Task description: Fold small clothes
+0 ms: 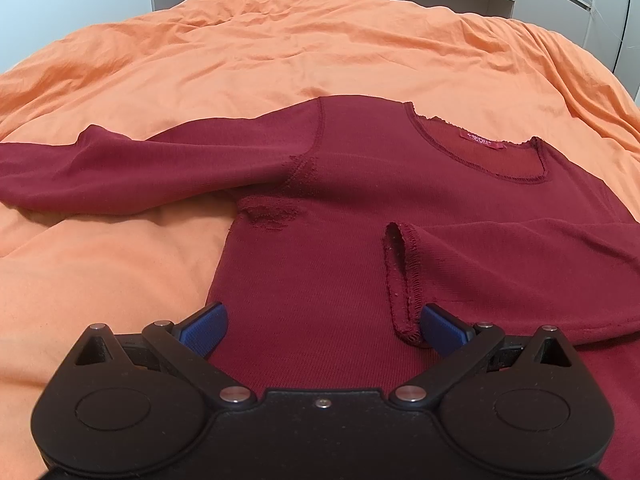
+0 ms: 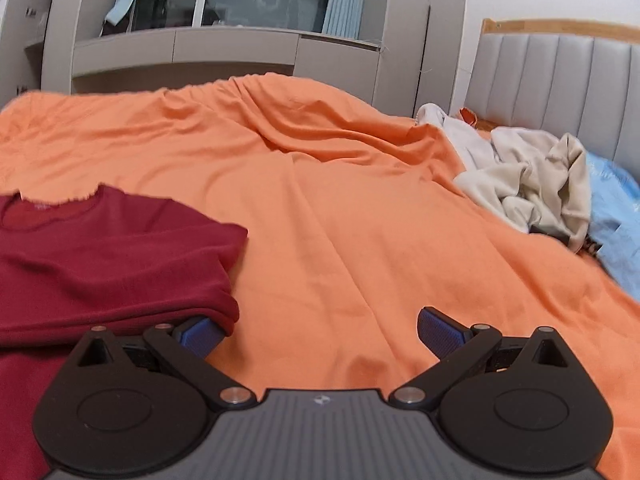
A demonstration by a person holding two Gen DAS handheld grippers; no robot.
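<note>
Left wrist view: shirt lies flat on the bed, one sleeve folded across at 3 o'clock. Left claw and right claw are both spread, holding nothing; a careless grab could drag that sleeve loose.

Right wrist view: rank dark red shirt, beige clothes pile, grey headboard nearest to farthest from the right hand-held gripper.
From the right hand-held gripper:
1. Dark red shirt, left, its edge at the left finger.
2. Beige clothes pile, far right on the orange cover.
3. Grey headboard, upper right, behind the pile.
</note>
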